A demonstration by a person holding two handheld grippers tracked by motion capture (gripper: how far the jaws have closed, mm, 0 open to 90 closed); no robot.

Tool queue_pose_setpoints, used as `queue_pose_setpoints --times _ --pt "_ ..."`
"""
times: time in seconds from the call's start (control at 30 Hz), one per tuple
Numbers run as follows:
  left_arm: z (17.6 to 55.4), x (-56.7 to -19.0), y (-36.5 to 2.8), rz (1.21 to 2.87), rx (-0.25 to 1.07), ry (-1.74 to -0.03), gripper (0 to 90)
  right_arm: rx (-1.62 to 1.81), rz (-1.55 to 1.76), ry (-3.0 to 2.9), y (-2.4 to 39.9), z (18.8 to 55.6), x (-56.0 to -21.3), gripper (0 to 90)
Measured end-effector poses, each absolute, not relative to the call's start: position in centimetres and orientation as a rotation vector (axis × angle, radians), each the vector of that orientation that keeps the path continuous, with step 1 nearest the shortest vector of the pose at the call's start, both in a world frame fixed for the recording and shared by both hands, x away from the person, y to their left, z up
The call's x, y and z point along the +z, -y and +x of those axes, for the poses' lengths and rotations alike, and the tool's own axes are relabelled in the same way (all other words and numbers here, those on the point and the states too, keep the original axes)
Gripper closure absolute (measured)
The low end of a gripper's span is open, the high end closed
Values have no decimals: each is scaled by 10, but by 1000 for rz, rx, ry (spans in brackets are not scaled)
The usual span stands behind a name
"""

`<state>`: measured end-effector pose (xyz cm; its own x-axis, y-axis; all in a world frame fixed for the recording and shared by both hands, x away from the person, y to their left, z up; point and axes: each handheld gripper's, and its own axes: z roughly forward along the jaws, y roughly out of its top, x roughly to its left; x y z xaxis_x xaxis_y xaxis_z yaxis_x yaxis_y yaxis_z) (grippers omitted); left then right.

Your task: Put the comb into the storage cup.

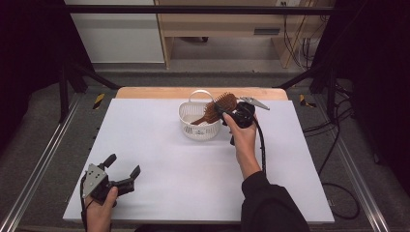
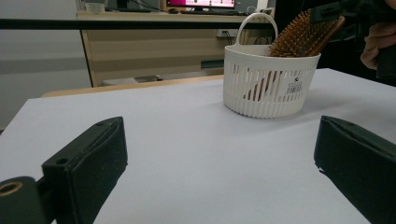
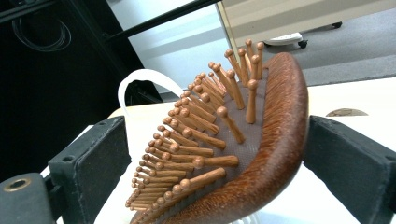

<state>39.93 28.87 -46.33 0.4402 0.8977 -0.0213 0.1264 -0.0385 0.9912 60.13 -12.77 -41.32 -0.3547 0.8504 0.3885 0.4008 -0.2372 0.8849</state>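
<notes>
The brown wooden paddle hairbrush (image 1: 218, 107) stands handle-down in the white slotted plastic basket (image 1: 197, 126), handle mostly hidden; the right gripper (image 1: 223, 110) stands wide around its head, the left gripper (image 1: 123, 165) wide and empty.

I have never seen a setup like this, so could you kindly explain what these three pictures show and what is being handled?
A person sits at a white table and holds a hand tool with two black jaws in each hand. One picture looks down from above; the other two come from small cameras riding on each tool. The left gripper rests near the table's front corner, its jaws open and empty. The right gripper is at a white basket, where a wooden hairbrush stands handle down. The brush head sits between its jaws, which look open, with a gap on the bristle side.
</notes>
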Motion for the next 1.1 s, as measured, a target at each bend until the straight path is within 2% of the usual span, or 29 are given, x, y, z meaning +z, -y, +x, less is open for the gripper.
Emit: queue_pose_setpoints --times 0.4,1.1 --pt "399 -463 -289 1495 806 -948 26 1617 1480 -1626 131 596 -407 47" --pt "399 -463 -288 1496 804 -946 24 1587 1391 -1583 139 583 -391 67"
